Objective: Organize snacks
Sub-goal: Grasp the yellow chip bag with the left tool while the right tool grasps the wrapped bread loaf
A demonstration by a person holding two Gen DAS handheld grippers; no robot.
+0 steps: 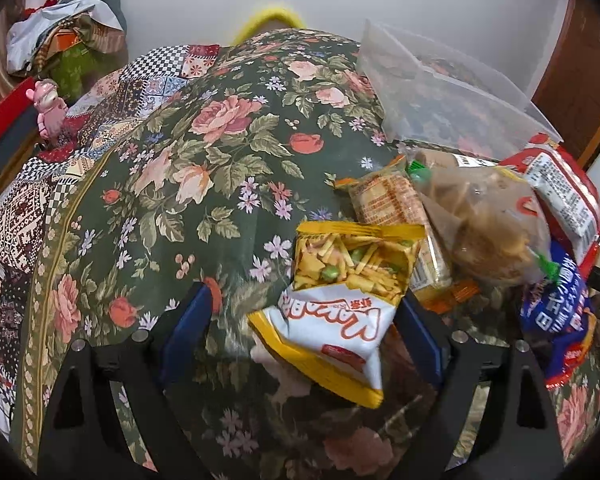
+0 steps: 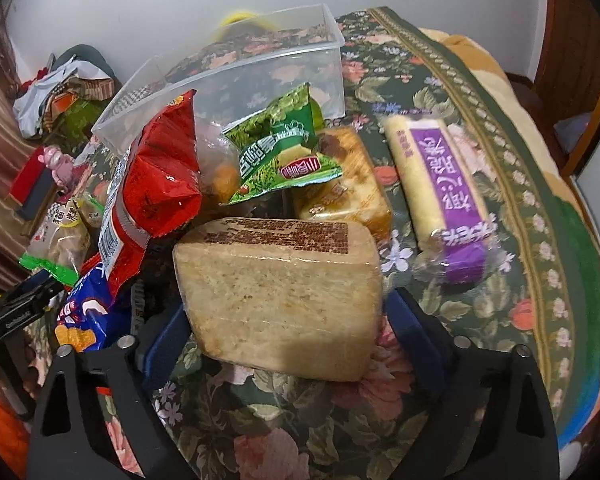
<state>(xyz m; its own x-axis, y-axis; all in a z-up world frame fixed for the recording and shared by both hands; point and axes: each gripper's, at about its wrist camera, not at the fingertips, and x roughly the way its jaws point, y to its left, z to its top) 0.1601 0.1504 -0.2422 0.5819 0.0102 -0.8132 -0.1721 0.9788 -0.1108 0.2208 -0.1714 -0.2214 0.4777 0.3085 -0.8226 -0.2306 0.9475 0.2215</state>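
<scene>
A pile of snack packets lies on the floral cloth [image 1: 204, 152]. My left gripper [image 1: 304, 320] is open; a yellow and white snack bag [image 1: 340, 300] lies between its blue fingers, nearer the right one, not clamped. My right gripper [image 2: 282, 320] is open wide around a beige wrapped block [image 2: 284, 292]; whether its fingers touch the block I cannot tell. A clear plastic bin stands behind the pile [image 1: 452, 92], [image 2: 236, 60]. A red bag [image 2: 156, 176], a green packet [image 2: 288, 152], an orange-brown cake pack [image 2: 344, 184] and a purple and yellow roll [image 2: 440, 184] lie around the block.
An orange biscuit pack [image 1: 392, 204], a clear bag of brown crisps [image 1: 488, 224], a red and white packet [image 1: 564, 192] and a blue bag [image 1: 556, 312] crowd the left view's right side. A pink toy [image 1: 50, 108] and heaped clutter [image 1: 60, 40] sit at far left.
</scene>
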